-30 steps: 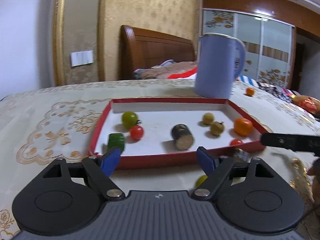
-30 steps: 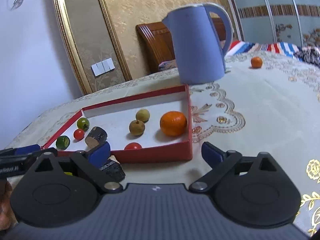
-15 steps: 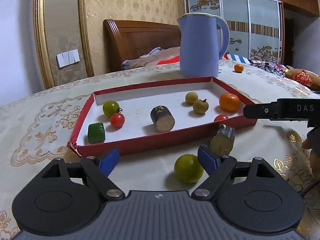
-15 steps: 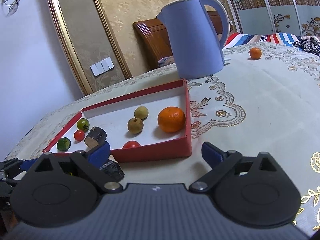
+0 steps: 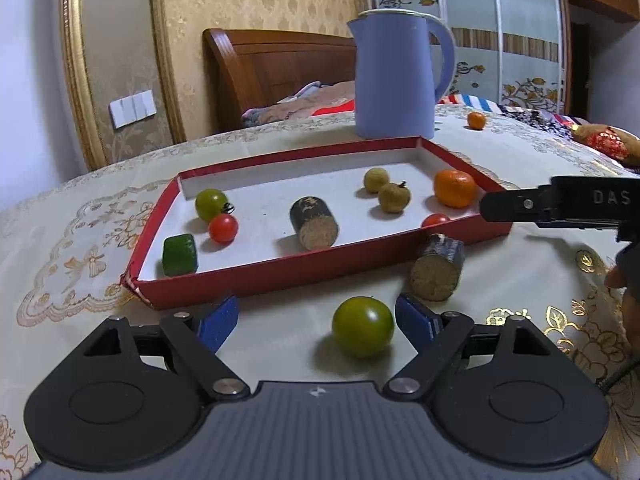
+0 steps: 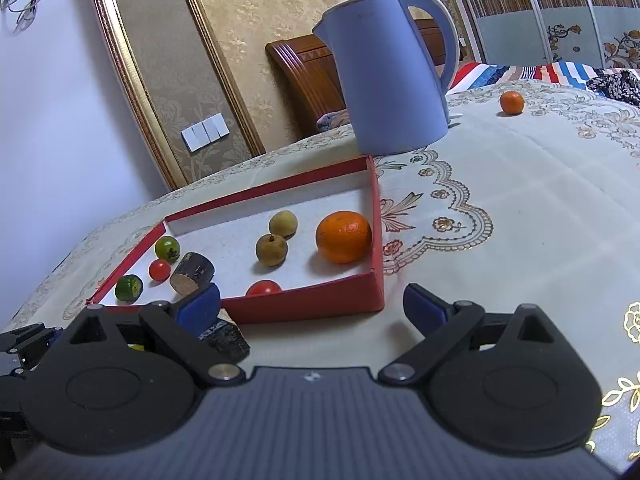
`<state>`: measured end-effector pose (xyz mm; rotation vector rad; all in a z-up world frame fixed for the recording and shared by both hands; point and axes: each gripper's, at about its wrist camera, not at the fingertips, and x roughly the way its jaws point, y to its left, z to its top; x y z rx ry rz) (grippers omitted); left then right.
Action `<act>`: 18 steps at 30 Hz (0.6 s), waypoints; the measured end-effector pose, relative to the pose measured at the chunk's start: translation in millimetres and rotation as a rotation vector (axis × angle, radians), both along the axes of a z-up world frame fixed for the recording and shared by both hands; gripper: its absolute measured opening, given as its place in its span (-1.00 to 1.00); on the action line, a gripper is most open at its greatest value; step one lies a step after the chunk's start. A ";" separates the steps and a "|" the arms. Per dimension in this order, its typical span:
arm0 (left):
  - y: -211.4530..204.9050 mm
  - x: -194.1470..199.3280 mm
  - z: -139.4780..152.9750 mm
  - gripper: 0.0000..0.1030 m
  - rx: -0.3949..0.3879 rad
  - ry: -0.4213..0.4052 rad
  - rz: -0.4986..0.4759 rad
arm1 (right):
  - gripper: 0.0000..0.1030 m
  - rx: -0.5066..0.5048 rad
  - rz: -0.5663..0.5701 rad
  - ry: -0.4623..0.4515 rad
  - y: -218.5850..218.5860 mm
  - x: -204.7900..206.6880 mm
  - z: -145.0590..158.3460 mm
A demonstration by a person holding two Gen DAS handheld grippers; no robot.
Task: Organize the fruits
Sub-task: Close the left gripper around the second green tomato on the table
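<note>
Fingers [image 5: 416, 322] of the left gripper [image 5: 316, 320] spread wide, empty, round green tomato [image 5: 362, 332] between them.

It sits on the table outside the shallow red cardboard tray [image 5: 280, 270]; probably light, smooth, prone to rolling, so pinch across its widest middle. Right gripper [image 6: 312, 304] also gapes empty.

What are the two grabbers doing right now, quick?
Left gripper: open, holding nothing; the round green tomato sits on the tablecloth between its blue fingers.
Right gripper: open, holding nothing.
</note>
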<state>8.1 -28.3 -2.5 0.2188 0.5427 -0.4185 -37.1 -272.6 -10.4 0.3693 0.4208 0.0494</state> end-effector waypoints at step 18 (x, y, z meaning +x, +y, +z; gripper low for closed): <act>7.3 5.3 -1.9 -0.38 -0.029 0.042 0.015 | 0.90 -0.019 -0.002 0.000 2.6 -0.4 1.1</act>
